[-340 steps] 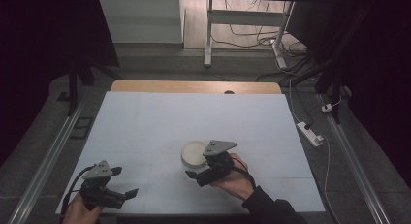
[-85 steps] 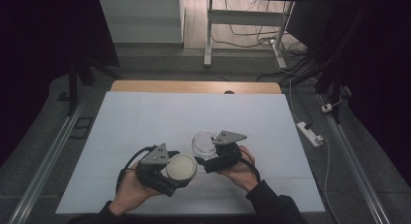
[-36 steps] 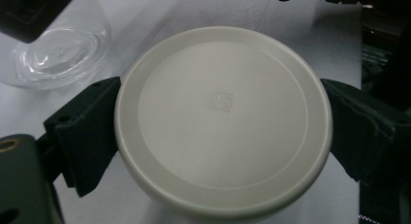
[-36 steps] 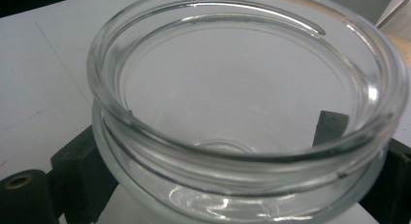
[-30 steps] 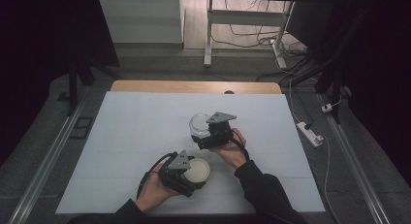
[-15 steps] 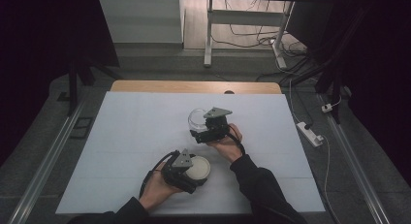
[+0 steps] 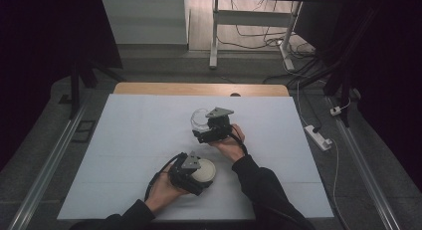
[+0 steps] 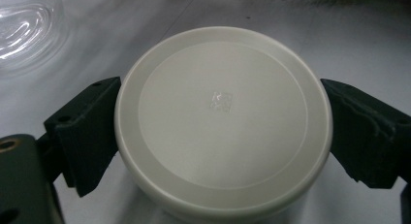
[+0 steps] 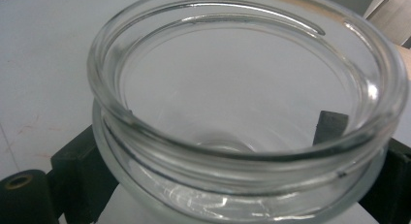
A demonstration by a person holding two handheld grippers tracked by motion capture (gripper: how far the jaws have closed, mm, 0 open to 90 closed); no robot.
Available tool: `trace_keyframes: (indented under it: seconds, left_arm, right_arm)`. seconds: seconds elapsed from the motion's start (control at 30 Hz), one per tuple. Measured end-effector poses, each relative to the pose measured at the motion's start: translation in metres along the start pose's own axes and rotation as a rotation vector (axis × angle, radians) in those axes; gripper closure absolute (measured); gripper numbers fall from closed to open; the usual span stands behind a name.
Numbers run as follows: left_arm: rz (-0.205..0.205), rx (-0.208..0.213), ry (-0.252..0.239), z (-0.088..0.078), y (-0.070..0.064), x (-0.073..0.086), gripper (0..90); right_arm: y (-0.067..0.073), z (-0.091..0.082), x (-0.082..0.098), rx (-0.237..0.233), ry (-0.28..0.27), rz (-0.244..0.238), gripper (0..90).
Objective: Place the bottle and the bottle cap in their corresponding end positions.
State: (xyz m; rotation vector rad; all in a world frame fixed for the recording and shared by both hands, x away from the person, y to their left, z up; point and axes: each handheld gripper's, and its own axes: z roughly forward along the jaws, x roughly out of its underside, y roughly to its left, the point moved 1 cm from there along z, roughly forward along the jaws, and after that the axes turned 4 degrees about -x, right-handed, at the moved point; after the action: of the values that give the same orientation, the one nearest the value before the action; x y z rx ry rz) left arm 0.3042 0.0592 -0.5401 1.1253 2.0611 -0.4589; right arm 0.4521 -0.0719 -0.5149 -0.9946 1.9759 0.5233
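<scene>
A round cream-white lid (image 7: 204, 172) lies flat on the white table near the front, and my left gripper (image 7: 198, 176) is shut on it; in the left gripper view the two black jaws press the lid (image 8: 223, 121) from both sides. An empty clear glass jar (image 7: 200, 119) stands in the middle of the table, mouth up, with my right gripper (image 7: 205, 126) shut on it. Close up in the right gripper view, the jar (image 9: 242, 112) sits between the black jaws, its threaded rim facing the camera. The jar (image 8: 26, 27) also shows at the top left of the left gripper view.
The white sheet (image 7: 134, 140) covers the table, with a wooden edge (image 7: 199, 88) at the back. A power strip (image 7: 318, 137) lies on the floor to the right. A metal stand (image 7: 215, 31) and cables are beyond the table.
The left gripper has taken hold of the lid and carried it toward the front centre. The right gripper has moved the open jar away toward the middle of the table.
</scene>
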Motion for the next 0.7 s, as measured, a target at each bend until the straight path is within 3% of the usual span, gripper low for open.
trace_keyframes:
  seconds: [0.33, 0.7]
  left_arm:
    - [-0.017, 0.003, 0.054, 0.011, 0.006, -0.002, 7.7]
    - [-0.007, -0.009, 0.103, 0.016, 0.007, -0.001, 7.6]
  right_arm:
    - [-0.006, 0.006, 0.0, 0.013, -0.007, 0.005, 6.6]
    - [-0.01, 0.007, 0.0, 0.009, -0.012, 0.007, 6.4]
